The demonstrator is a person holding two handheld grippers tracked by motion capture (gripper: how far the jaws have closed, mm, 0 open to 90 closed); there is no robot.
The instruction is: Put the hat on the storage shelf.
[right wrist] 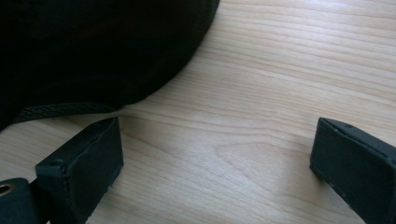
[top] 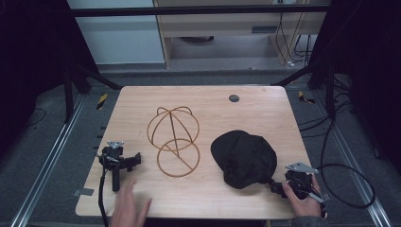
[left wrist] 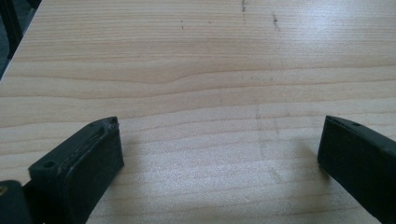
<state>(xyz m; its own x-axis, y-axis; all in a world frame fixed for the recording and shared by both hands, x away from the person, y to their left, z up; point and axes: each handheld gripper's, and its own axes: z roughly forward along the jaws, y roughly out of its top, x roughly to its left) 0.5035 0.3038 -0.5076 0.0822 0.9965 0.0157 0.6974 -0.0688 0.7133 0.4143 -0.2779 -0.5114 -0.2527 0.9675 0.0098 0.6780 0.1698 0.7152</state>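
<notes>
Dim high view, dark edges, soft shadows, sharp bright close views

A light wooden table top (top: 265, 113) stands on grey carpeted floor (top: 47, 142) between metal rails (top: 45, 165). Behind it are a pale wooden cabinet (top: 227, 23), black curtains (top: 28, 47), and loose black cables (top: 293, 42).

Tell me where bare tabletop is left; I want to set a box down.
Free: the far strip behind the wire hat stand and the near middle, between the left gripper and the black cap. Crowded: the near right corner, where the right gripper sits beside the cap.
</notes>
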